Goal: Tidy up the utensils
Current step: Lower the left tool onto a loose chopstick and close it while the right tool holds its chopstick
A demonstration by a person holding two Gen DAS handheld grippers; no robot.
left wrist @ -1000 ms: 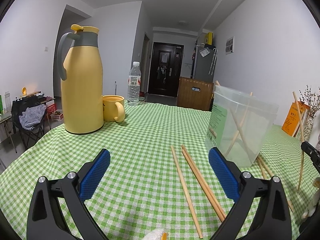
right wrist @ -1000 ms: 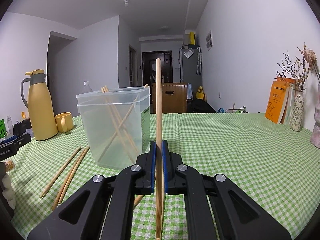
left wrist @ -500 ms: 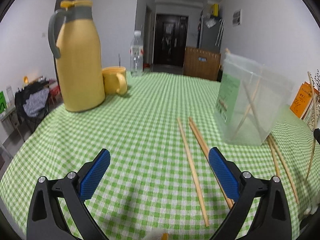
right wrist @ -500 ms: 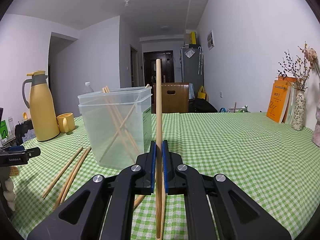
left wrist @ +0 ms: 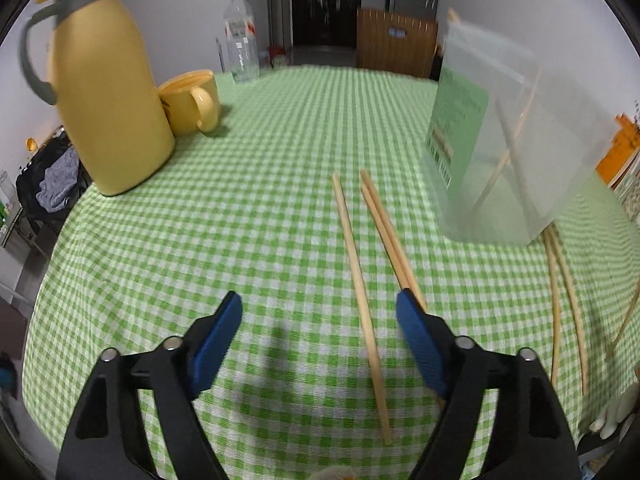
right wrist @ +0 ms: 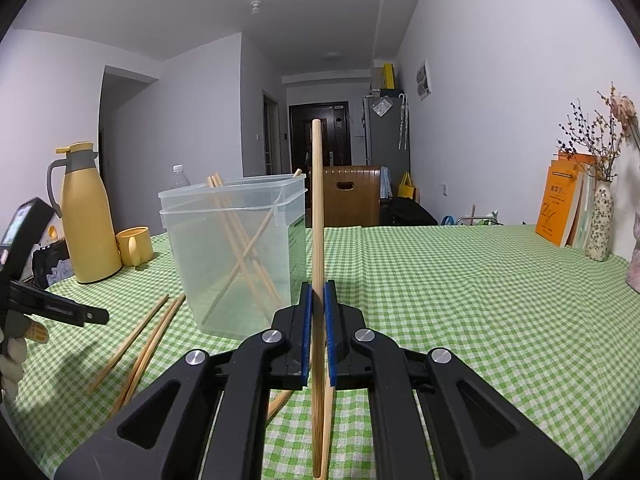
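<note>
Hovering with jaws spread wide, the left gripper (left wrist: 319, 338) over the green checked tablecloth (left wrist: 240, 220), a single pale wooden chopstick (left wrist: 360, 304) lying between the blue pads toward 1 o'clock and a touching pair of chopsticks (left wrist: 390, 240) running under the right pad. Pinching an upright chopstick (right wrist: 317, 240) tight, the right gripper (right wrist: 317, 332), the clear plastic container (right wrist: 236, 256) standing at 11 o'clock with several chopsticks leaning crossed inside.

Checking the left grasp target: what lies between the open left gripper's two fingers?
In the left wrist view, a single chopstick lies on the checked tablecloth between the left gripper's fingers, nearer the right one.
</note>
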